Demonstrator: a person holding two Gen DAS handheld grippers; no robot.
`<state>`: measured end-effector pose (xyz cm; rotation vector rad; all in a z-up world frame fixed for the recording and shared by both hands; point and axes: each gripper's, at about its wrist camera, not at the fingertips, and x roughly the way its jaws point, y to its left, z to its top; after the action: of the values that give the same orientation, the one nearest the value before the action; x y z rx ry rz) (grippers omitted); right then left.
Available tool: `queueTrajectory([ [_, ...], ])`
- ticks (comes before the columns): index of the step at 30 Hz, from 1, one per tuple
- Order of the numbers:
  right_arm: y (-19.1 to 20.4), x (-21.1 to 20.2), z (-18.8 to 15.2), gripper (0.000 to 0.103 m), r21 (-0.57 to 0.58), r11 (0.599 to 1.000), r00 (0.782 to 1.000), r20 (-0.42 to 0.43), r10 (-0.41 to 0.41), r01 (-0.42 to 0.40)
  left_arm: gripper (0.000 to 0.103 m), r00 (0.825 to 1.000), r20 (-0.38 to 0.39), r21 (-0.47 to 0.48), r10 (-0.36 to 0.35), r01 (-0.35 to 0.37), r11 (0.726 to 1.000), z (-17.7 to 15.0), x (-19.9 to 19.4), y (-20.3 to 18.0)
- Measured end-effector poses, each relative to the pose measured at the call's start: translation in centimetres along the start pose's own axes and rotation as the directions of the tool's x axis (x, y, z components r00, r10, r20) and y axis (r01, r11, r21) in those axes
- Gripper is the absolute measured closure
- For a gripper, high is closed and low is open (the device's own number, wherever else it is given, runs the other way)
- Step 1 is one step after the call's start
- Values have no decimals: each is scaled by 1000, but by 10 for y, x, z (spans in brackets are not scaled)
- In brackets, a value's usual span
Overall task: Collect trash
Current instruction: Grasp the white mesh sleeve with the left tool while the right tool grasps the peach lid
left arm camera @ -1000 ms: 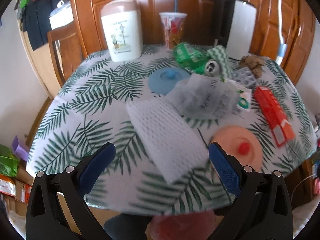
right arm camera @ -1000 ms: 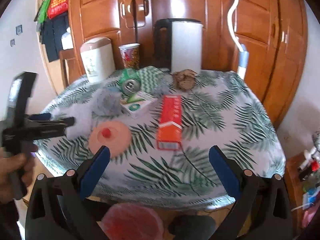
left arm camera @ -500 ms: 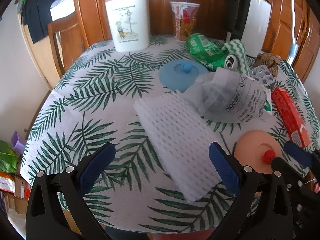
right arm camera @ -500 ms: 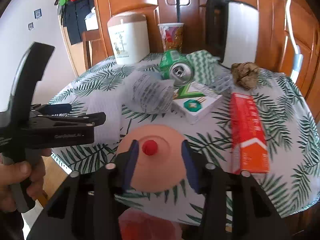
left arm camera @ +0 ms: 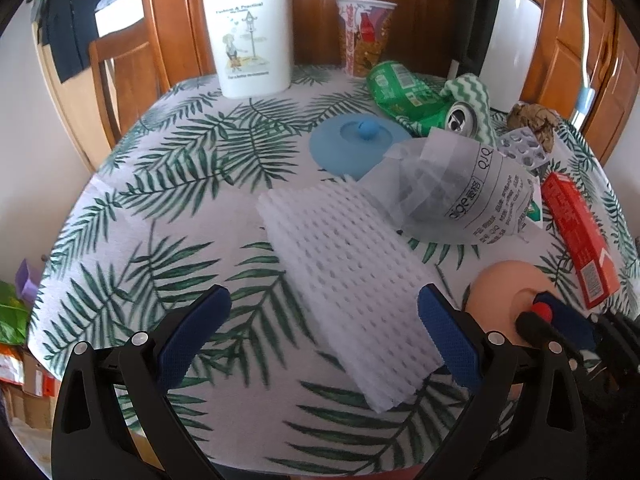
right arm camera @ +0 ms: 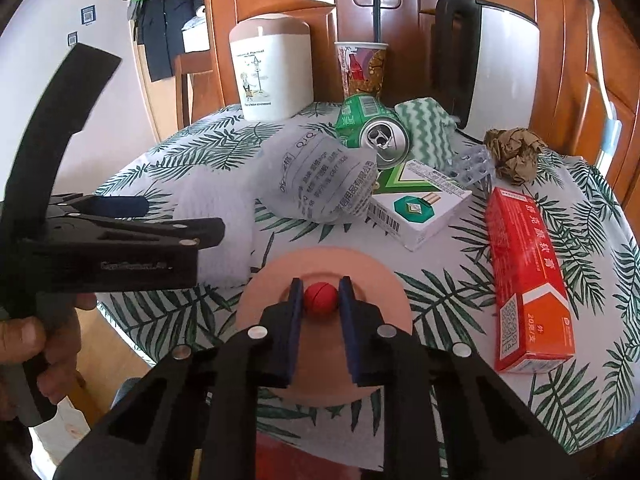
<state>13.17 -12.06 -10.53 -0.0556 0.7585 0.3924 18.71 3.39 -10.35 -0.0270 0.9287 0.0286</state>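
Pinching red knob (right arm camera: 320, 298), table edge (right arm camera: 168, 360) near

My left tool (left arm camera: 320, 312) is hiding the near edge of the desk (left arm camera: 168, 168) at the bottom of the left wrist view, and its body is running off the lower frame edge. At lower right there, my right tool (left arm camera: 548, 316) is covering part of the peach lid (left arm camera: 500, 284), and its body is blurring into shadow. In the right wrist view, the crumpled plastic bag (right arm camera: 324, 176) is overlapping the white box (right arm camera: 420, 208). The white foam net (right arm camera: 216, 208) is washing out at centre left, partly behind my left tool (right arm camera: 120, 216). The kettle (right arm camera: 496, 68) is hiding behind the striped cloth (right arm camera: 424, 128) at its base. A red object (right arm camera: 312, 456) is sitting cut off at the bottom edge, too blurred to identify.
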Motion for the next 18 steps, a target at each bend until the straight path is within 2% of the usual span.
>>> queueTrajectory([
  [5, -5, -3, -2, 85, 20, 1000, 1000, -1, 2, -2, 6, 1000, -6, 18, 4, -4, 1000, 5, 8, -9],
  [8, -3, -3, -3, 85, 6, 1000, 1000, 3, -8, 8, 6, 1000, -5, 1, -25, 25, 1000, 8, 12, -10],
  [9, -3, -3, -3, 85, 7, 1000, 1000, 4, -7, 7, 15, 999, 0, -2, -44, 44, 999, 8, 13, -10],
  [10, -3, -4, -4, 85, 7, 1000, 1000, 6, -6, 6, 29, 996, 2, -14, -93, 93, 996, 8, 14, -8],
  [11, -3, -4, -4, 85, 1, 1000, 1000, 8, -8, 8, 32, 991, 4, -31, -136, 136, 990, 7, 14, -6],
  [13, -2, -4, -4, 85, -8, 1000, 1000, 13, -14, 14, 59, 986, 12, -31, -166, 167, 986, 6, 12, -7],
  [14, -2, -4, -5, 85, -9, 1000, 1000, 17, -16, 16, 65, 977, 8, -44, -211, 211, 976, 6, 11, -5],
  [15, -2, -4, -5, 85, -8, 1000, 1000, 18, -16, 17, 74, 975, 7, -50, -223, 224, 973, 5, 11, -6],
  [18, -1, -4, -5, 85, -11, 1000, 999, 23, -24, 25, 85, 974, 19, -36, -226, 227, 973, 4, 4, -9],
])
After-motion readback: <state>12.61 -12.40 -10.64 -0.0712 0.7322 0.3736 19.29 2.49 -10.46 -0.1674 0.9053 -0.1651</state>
